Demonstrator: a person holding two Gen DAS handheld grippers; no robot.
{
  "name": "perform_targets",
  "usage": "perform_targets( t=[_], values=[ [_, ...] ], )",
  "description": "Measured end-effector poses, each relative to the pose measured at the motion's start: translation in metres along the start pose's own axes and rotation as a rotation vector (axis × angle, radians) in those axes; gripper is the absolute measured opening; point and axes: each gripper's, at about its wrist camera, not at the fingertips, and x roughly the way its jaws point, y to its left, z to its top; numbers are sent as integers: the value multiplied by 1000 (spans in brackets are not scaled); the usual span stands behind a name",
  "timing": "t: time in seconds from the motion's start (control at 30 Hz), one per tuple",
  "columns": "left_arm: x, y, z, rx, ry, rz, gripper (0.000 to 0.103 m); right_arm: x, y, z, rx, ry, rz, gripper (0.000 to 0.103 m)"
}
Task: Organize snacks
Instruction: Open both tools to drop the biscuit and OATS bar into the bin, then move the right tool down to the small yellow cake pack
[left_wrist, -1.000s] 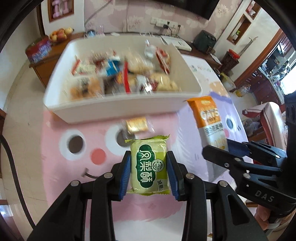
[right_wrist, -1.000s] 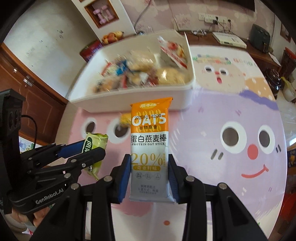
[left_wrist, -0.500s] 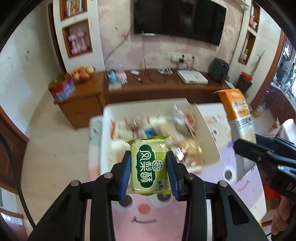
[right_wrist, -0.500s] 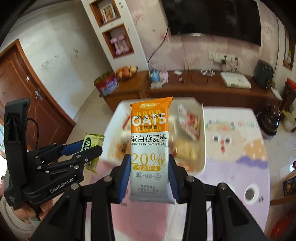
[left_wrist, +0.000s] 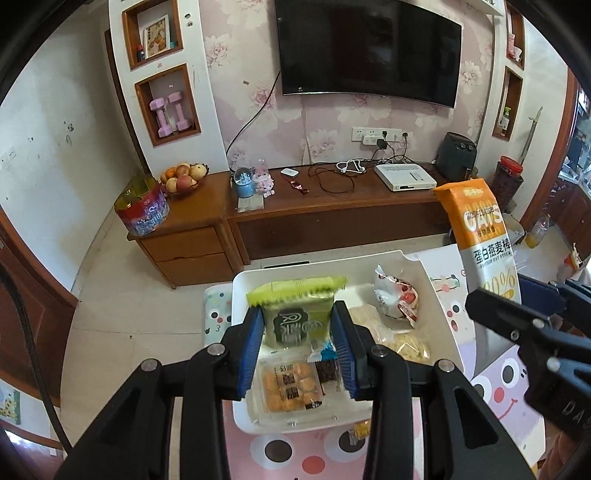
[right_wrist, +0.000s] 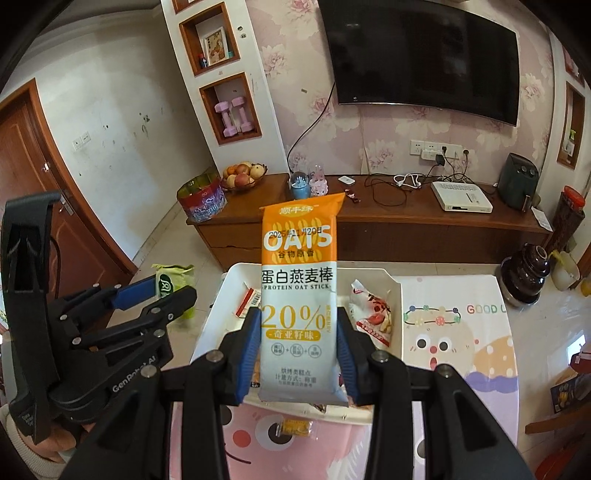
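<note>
My left gripper (left_wrist: 297, 339) is shut on a green snack packet (left_wrist: 298, 314), which tilts away over the white snack bin (left_wrist: 441, 306). The packet's top also shows in the right wrist view (right_wrist: 171, 280), where the left gripper (right_wrist: 162, 295) is at the left. My right gripper (right_wrist: 299, 347) is shut on an orange and white oat stick packet (right_wrist: 299, 295), held upright above the bin (right_wrist: 397, 314). That packet also shows in the left wrist view (left_wrist: 484, 240), at the right. The bin holds several wrapped snacks.
A small yellow wrapped snack (right_wrist: 293, 430) lies on the cartoon-print table mat (right_wrist: 461, 343) in front of the bin. Behind the table stands a wooden TV cabinet (left_wrist: 332, 218) with a fruit bowl (left_wrist: 183, 179). A dark pot (right_wrist: 528, 269) stands at the table's far right.
Both grippers have risen high above the table with their packets, and the bin now looks small below. The green packet has tipped forward in the left jaws, which look a little wider.
</note>
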Motion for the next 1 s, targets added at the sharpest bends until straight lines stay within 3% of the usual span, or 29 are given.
perform_targets(
  t=[0.3,0.33,0.4,0.43,0.67,1.0],
  values=[
    [39,-4,3,3,63,47,38,34,-9,4,-5,73,-11,40],
    [44,-4,3,3,71,56,42,39,-11,5,-7,85,-13,40],
    [54,-4,2,1,96,76,84,51,-15,5,-7,113,-23,41],
    [57,-4,1,-4,97,84,87,55,-16,4,-6,124,-24,41],
    [70,-3,-3,-7,118,89,87,68,-30,-9,25,170,-17,43],
    [70,3,-11,-32,130,85,87,61,-21,-17,17,165,16,44]
  ],
)
